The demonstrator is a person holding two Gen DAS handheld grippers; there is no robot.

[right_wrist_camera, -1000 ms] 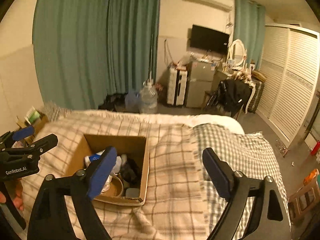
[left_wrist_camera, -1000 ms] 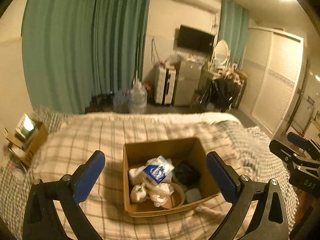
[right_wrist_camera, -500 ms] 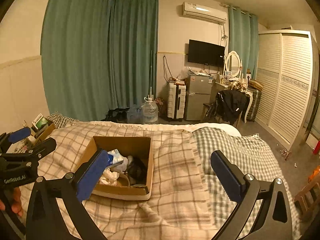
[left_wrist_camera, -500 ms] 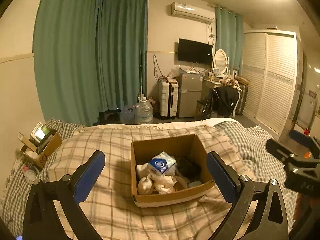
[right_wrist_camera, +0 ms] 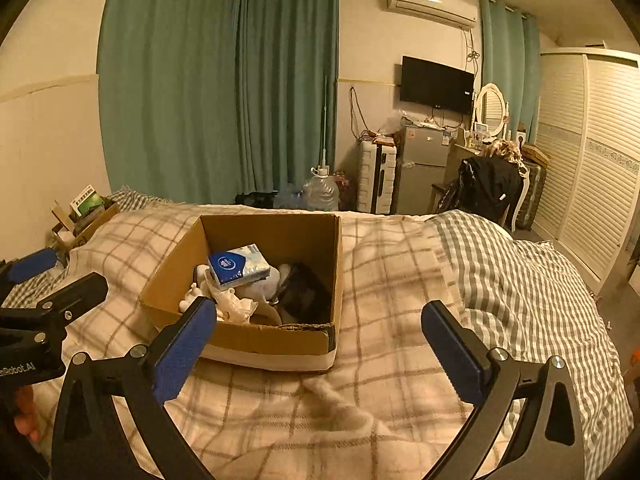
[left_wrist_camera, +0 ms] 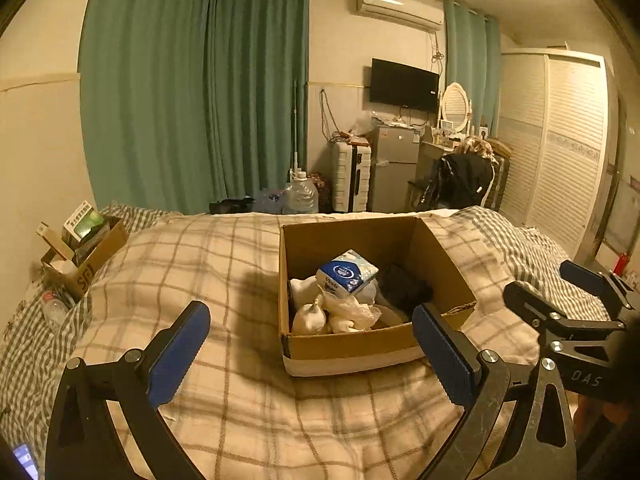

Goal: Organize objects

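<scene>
I hold both the left tool [left_wrist_camera: 310, 350] and right tool [right_wrist_camera: 318, 344] released, empty, above the bed [right_wrist_camera: 400, 280]; cardboard box [left_wrist_camera: 348, 348] sits mid-frame.

We look forward and slightly down over the bed [left_wrist_camera: 240, 380] from both wrist views, set near it. The cardboard box [left_wrist_camera: 352, 344] lies at 12 o'clock in the left view, 11 o'clock in the right; both share box, bed and far wall.

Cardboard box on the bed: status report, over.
Left gripper and right gripper open, empty. Cardboard box open on blanket, tissue pack on top. Nothing blocking.
</scene>
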